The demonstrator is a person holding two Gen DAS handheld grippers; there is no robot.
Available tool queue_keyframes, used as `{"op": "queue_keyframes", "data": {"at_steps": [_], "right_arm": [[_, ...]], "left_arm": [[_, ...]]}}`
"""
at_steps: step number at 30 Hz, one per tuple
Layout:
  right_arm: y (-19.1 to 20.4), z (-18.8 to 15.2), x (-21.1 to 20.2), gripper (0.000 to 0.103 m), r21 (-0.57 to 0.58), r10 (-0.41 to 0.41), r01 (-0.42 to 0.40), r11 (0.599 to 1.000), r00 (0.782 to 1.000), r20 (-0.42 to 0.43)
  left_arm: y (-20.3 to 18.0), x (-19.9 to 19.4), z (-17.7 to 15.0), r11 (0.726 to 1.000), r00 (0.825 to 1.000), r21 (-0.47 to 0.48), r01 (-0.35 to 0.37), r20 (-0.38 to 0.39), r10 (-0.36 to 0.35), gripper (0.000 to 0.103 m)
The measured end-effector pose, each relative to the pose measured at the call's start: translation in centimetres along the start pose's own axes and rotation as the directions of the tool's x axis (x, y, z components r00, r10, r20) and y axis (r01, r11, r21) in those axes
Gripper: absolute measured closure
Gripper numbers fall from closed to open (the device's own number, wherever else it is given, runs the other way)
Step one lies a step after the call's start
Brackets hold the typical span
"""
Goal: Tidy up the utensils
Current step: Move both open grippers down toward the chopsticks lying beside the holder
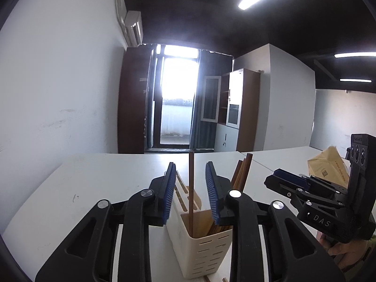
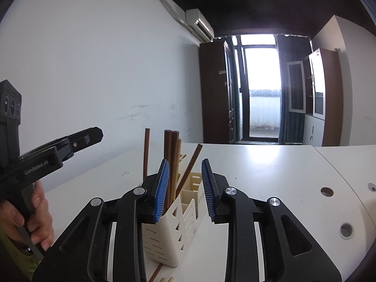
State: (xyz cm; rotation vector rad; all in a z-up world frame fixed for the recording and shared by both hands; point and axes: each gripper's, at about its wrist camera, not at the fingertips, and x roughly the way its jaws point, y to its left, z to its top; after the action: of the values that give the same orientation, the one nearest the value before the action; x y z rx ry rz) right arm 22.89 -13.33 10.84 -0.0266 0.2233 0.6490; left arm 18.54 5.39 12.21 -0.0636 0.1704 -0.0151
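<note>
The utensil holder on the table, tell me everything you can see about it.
The utensil holder is a cream, plastic-looking caddy with slotted walls, split into several compartments, standing upright on the white table. Its nearest compartment holds brown wooden chopsticks: one stands almost straight up, the others lean together toward one side. More sticks lie on the table at its base. The left tool hangs open above it with the upright stick between its pads, apparently untouched. The right tool is open too, close by.

Chopsticks (image 1: pixel 191 188) in holder (image 1: pixel 206 246) on table (image 1: pixel 94 176)
</note>
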Motion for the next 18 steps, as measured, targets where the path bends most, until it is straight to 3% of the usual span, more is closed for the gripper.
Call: {"op": "queue_keyframes", "data": {"at_steps": [2, 18], "right_arm": [[-0.2, -0.2, -0.4, 0.068, -0.002, -0.012, 0.012, 1.000, 1.000, -0.009], [-0.5, -3.9, -1.3, 0.049, 0.014, -0.003, 0.005, 1.000, 0.989, -0.150]], "left_arm": [[-0.1, -0.3, -0.3, 1.000, 1.000, 0.000, 0.000, -0.017, 0.000, 0.064], [-0.8, -1.0, -3.8, 0.998, 0.988, 0.031, -0.058, -0.139, 0.062, 0.056]]}}
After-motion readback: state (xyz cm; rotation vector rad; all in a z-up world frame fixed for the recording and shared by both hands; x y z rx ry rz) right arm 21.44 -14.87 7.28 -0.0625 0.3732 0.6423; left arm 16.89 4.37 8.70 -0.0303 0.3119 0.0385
